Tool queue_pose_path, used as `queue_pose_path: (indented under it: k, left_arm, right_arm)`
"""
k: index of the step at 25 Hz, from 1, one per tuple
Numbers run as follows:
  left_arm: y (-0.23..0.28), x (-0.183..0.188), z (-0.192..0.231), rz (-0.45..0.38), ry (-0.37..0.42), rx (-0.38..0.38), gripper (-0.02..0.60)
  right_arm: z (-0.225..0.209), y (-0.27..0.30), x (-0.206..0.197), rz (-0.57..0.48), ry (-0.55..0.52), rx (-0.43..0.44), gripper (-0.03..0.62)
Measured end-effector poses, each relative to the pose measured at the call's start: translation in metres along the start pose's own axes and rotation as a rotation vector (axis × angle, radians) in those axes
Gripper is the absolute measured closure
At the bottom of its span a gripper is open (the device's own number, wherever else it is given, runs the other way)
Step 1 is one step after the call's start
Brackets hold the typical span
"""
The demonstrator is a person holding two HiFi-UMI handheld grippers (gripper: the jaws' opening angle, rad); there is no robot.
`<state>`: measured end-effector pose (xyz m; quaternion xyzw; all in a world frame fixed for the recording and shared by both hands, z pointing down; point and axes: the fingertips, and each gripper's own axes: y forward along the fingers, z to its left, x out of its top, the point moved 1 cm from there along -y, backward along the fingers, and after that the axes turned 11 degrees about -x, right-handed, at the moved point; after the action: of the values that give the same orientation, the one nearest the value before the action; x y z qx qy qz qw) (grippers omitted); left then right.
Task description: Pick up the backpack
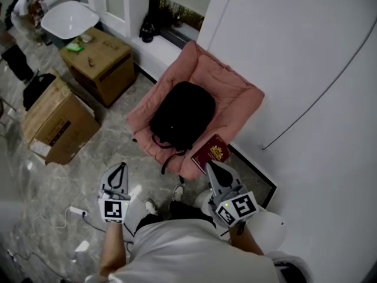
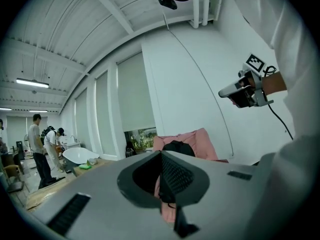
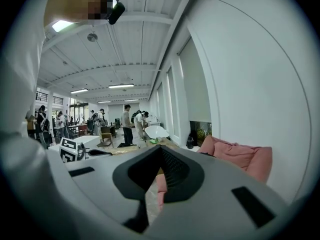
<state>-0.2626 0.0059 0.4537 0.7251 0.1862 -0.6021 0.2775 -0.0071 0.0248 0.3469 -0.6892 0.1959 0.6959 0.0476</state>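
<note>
A black backpack (image 1: 182, 114) lies on a pink floor cushion chair (image 1: 238, 93) against the white wall. Its straps hang over the cushion's front edge. A dark red book (image 1: 211, 153) rests on the cushion's near corner. My left gripper (image 1: 121, 166) is shut and empty, hovering over the floor short of the cushion, to the left. My right gripper (image 1: 210, 165) is shut and empty, with its tip just before the red book. In the left gripper view the backpack (image 2: 178, 146) shows beyond the shut jaws. The right gripper view shows only the pink cushion (image 3: 242, 156).
Two cardboard boxes (image 1: 56, 122) (image 1: 100, 63) stand on the marble floor to the left. A white round seat (image 1: 69, 17) is behind them. A white power strip (image 1: 76, 211) lies on the floor near my left foot. Several people (image 3: 127, 124) stand far back.
</note>
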Motion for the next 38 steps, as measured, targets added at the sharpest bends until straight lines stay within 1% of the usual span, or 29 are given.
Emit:
queue_pose_path:
  k: [5, 8, 12, 15, 18, 24, 29, 32, 35, 37, 38]
  left_arm:
    - [0.063, 0.025, -0.005, -0.021, 0.041, -0.053, 0.565]
    - [0.093, 0.036, -0.002, -0.039, 0.029, -0.065, 0.565]
    - [0.128, 0.042, 0.002, -0.021, 0.047, -0.113, 0.565]
    - [0.160, 0.040, 0.001, -0.012, 0.060, -0.173, 0.565]
    - [0.193, 0.033, 0.006, -0.001, 0.052, -0.227, 0.565]
    - [0.261, 0.004, 0.014, 0.021, 0.031, -0.286, 0.565]
    - [0.311, -0.024, 0.015, 0.024, -0.016, -0.338, 0.565]
    - [0.332, -0.035, 0.020, 0.014, -0.055, -0.352, 0.563]
    - [0.351, -0.046, 0.022, 0.034, -0.077, -0.382, 0.560]
    - [0.364, -0.053, 0.023, 0.053, -0.083, -0.412, 0.517]
    - [0.371, -0.056, 0.023, 0.057, -0.086, -0.423, 0.509]
  right_arm:
    - [-0.053, 0.031, 0.016, -0.034, 0.004, -0.023, 0.572]
    - [-0.079, 0.041, 0.018, -0.042, 0.020, -0.045, 0.572]
    - [-0.102, 0.051, 0.014, -0.020, 0.043, -0.071, 0.572]
    - [-0.115, 0.062, 0.000, 0.004, 0.062, -0.074, 0.572]
    - [-0.124, 0.077, -0.013, 0.036, 0.076, -0.075, 0.572]
    - [-0.143, 0.110, -0.041, 0.065, 0.086, -0.076, 0.572]
    - [-0.157, 0.135, -0.071, 0.094, 0.106, -0.068, 0.572]
    - [-0.163, 0.149, -0.085, 0.112, 0.122, -0.062, 0.572]
    - [-0.165, 0.161, -0.098, 0.130, 0.130, -0.042, 0.572]
    - [-0.168, 0.169, -0.105, 0.134, 0.133, -0.035, 0.572]
    - [-0.171, 0.172, -0.109, 0.136, 0.134, -0.034, 0.573]
